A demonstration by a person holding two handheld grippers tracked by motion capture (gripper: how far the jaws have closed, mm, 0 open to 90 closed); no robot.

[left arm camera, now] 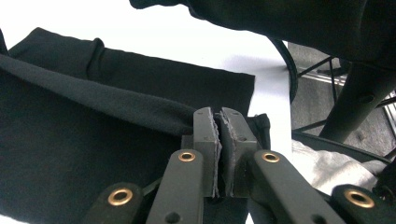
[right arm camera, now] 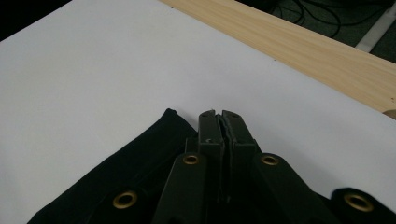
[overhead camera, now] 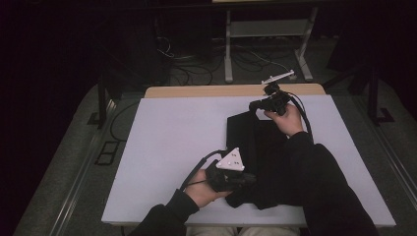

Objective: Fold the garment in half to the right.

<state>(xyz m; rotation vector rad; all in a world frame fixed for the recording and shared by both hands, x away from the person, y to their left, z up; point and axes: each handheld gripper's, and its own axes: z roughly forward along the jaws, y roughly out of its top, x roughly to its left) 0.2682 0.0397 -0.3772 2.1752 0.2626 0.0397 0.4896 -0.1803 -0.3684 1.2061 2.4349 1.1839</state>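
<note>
Cloth (overhead camera: 255,147), black and partly folded, lies on the white desk (overhead camera: 167,142) between both tongs, the left tongs (left arm camera: 219,122) clamped on its near edge and the right tongs (right arm camera: 219,122) pinching its far corner.

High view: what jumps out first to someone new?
The black cloth lying dark against the white table, right of centre. The left gripper is shut on the cloth's near edge and the right gripper on its far corner. Beyond the far edge, a strip of bare wood shows.
</note>
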